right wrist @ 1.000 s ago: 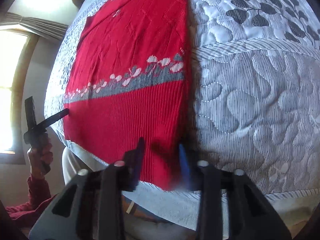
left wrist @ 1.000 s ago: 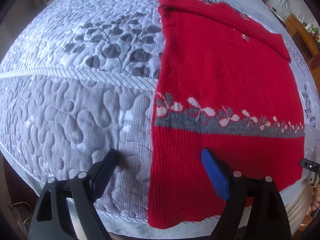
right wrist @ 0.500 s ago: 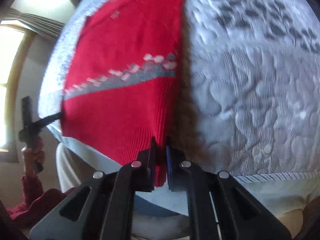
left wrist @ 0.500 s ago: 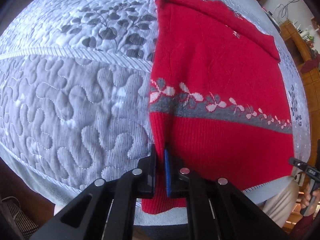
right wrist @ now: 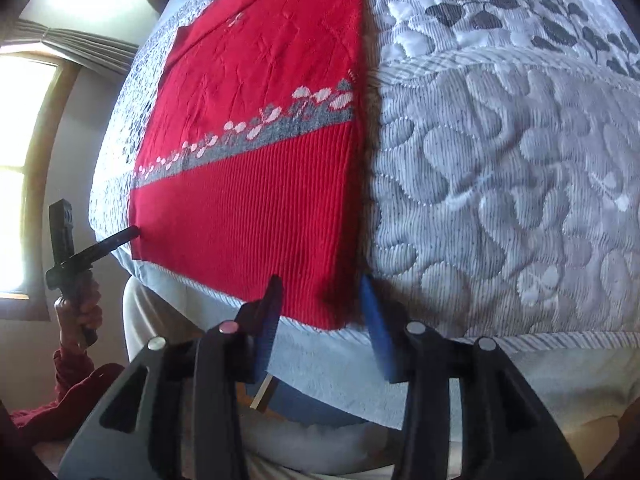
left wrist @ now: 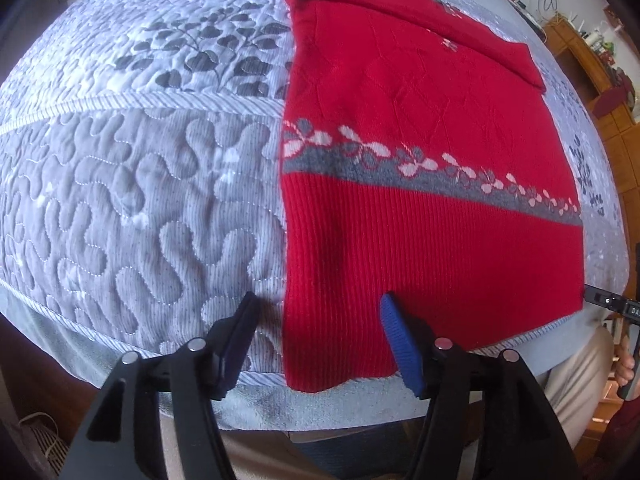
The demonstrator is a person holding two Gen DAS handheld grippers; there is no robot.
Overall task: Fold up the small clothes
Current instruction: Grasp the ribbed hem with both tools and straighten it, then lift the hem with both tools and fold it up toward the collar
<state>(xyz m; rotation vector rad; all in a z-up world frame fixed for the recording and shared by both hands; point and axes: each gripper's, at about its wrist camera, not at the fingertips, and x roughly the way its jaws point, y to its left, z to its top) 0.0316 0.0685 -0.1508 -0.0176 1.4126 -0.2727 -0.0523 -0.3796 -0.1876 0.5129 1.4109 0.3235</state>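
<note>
A red knitted sweater (left wrist: pixel 420 152) with a grey band of white flowers lies flat on a quilted grey bedspread (left wrist: pixel 132 184); its sleeves are folded in at the far end. It also shows in the right wrist view (right wrist: pixel 256 168). My left gripper (left wrist: pixel 320 320) is open, its jaws straddling the sweater's near left hem corner, one finger on the quilt and the blue pad (left wrist: pixel 396 336) over the ribbed hem. My right gripper (right wrist: pixel 320 300) is open, its jaws straddling the near right hem corner.
The bed edge (left wrist: pixel 256 396) runs just under both grippers. A wooden shelf unit (left wrist: pixel 592 64) stands at the far right of the left wrist view. A bright window with a curtain (right wrist: pixel 24 152) is left of the bed in the right wrist view.
Half a second ago both grippers were shut on the sweater's near hem corners. Both have now opened and the hem lies flat on the quilt.
</note>
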